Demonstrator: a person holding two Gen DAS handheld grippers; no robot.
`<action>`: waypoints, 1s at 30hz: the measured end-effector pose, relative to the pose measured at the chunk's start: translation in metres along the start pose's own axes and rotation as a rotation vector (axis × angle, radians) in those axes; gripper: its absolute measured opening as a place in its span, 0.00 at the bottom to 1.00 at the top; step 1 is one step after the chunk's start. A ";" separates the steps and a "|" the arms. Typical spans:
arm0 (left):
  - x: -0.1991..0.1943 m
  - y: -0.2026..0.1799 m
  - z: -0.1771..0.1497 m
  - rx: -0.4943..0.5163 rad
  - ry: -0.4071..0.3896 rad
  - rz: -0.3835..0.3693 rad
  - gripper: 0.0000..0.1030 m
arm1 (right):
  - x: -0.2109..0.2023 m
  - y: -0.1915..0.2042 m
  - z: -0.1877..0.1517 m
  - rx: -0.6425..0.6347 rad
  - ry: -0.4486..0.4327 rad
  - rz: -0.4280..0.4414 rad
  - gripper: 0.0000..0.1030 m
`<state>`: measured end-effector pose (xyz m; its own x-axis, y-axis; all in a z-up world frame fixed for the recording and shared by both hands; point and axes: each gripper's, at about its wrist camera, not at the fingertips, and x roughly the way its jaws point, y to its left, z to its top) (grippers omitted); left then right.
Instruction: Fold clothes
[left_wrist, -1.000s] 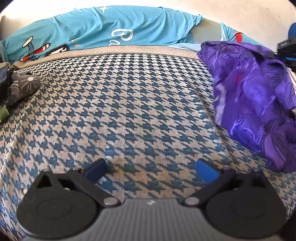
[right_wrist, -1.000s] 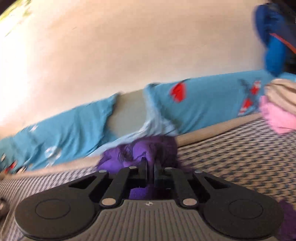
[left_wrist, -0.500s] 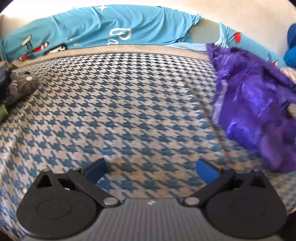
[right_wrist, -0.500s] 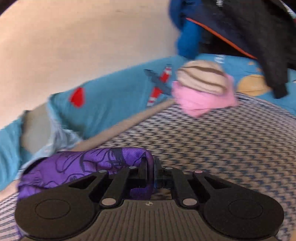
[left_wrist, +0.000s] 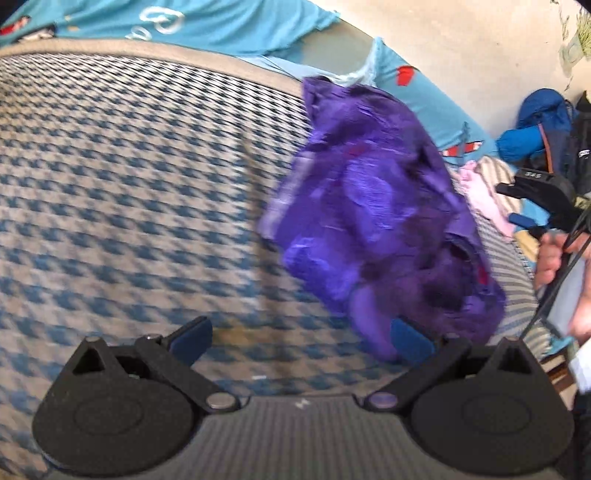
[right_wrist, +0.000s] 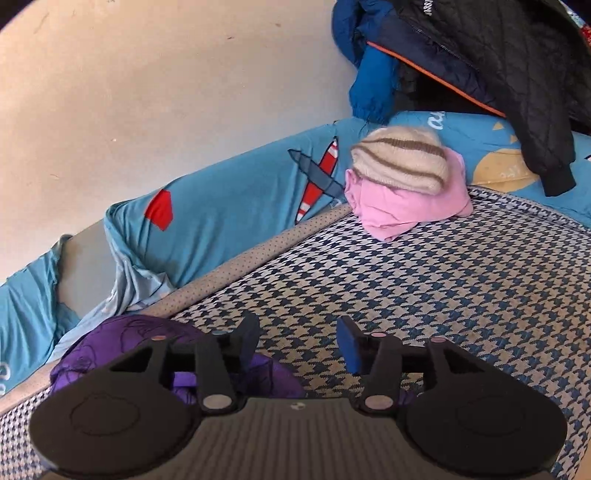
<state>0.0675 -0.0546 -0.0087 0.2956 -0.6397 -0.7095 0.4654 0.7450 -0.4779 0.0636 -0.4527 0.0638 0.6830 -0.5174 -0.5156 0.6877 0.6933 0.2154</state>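
**Purple garment let go on the bed, fold not begun**

Left side of the bed: the houndstooth bedcover (left_wrist: 129, 192) lies bare. The left gripper (left_wrist: 301, 336) hangs over it, jaws spread wide, nothing between them. Its right blue pad (left_wrist: 412, 341) sits just in front of the cloth's near edge; contact cannot be told through the blur.

Centre: the purple garment (left_wrist: 376, 221) lies in a rumpled heap on the bedcover, running from the far piping toward the near edge. No flat panel, no crease line, no visible sleeve or hem laid out.

Right: the right gripper (right_wrist: 297, 341) has its jaws opening, only bedcover showing in the gap. The garment bunches below and to the left of it, under its left finger. The person's hand (left_wrist: 554, 254) grips the handle.

Far right corner: a pink folded garment (right_wrist: 402, 201) with a striped knit piece (right_wrist: 399, 162) on top, beside dark and blue jackets (right_wrist: 480, 55).

Judgement: one small stack looks finished. The purple piece is only delivered to the work area; spreading, smoothing and every fold remain.
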 end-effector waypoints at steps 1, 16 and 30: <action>0.004 -0.006 0.000 -0.001 0.006 -0.013 1.00 | 0.000 -0.001 0.000 -0.003 0.008 0.013 0.46; 0.057 -0.063 0.005 -0.029 0.077 0.008 1.00 | 0.001 0.015 -0.009 -0.141 0.094 0.130 0.59; 0.080 -0.095 0.002 0.034 0.056 0.183 0.81 | 0.006 0.007 -0.007 -0.101 0.155 0.154 0.63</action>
<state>0.0481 -0.1766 -0.0189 0.3314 -0.4819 -0.8111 0.4360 0.8406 -0.3213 0.0708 -0.4469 0.0563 0.7267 -0.3242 -0.6056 0.5453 0.8085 0.2215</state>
